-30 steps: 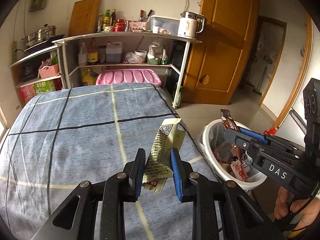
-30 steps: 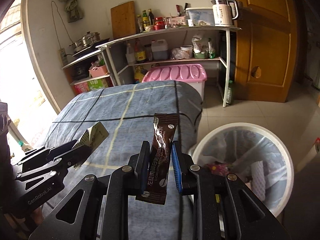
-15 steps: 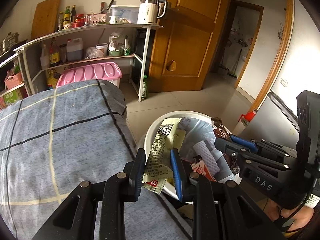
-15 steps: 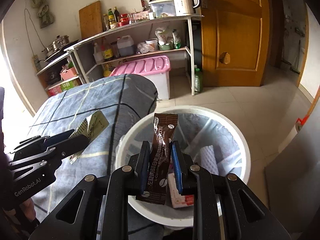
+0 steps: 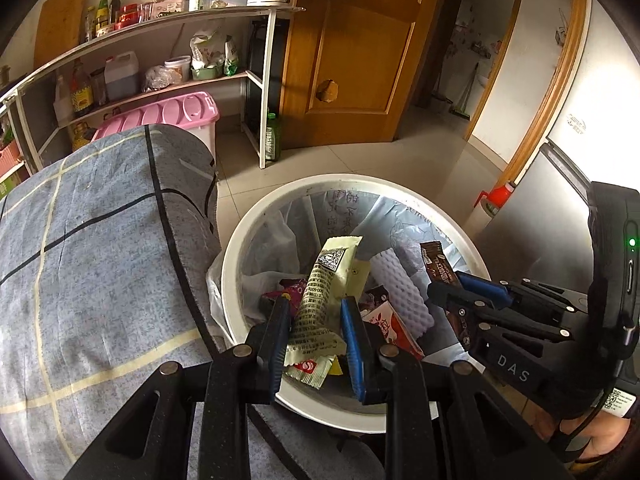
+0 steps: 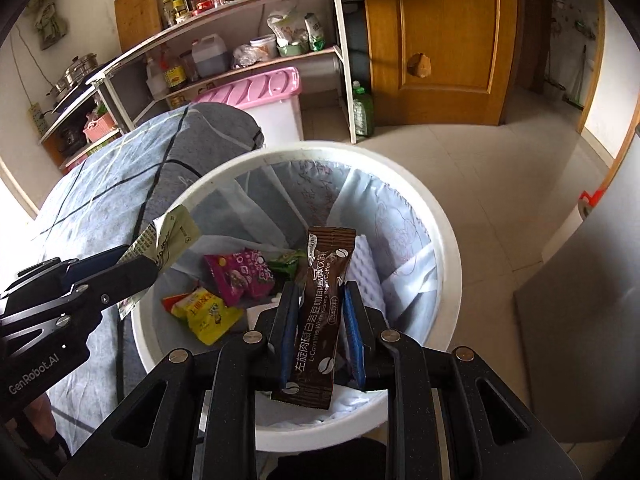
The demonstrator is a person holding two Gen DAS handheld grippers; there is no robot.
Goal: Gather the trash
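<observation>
1. Trash is in both tools: the left gripper (image 5: 316, 320) holds a pale yellow wrapper (image 5: 326, 292), and the right gripper (image 6: 318, 312) holds a brown coffee sachet (image 6: 320, 312). Both hang over the white bin (image 6: 444, 248), which stands on the floor just beside the cloth-covered desk (image 5: 80, 260).
2. The left jaws are clamped on the lower half of the wrapper; its printed upper end stands up above the tips and a crumpled red-and-white end hangs below them.
3. The right jaws are clamped on the middle of the sachet, which stands nearly upright, with about as much showing above the tips as below.
4. The bin already holds other packets (image 6: 236, 276), a yellow-and-red one (image 6: 204, 312) and a white foam piece (image 5: 400, 292), all lying loose on the plastic liner (image 6: 400, 216).
5. Risk, as I judge it: the left gripper sits near the desk-side rim, so the light wrapper could flutter on release and land on the rim or the cloth instead of inside.
6. A thin wrapper may also cling to a blue pad (image 5: 354, 344) after the jaws part, then fall later, away from the bin.
7. The two grippers are close together over the opening; if both let go and pull back at once they could knock each other or catch the liner.
</observation>
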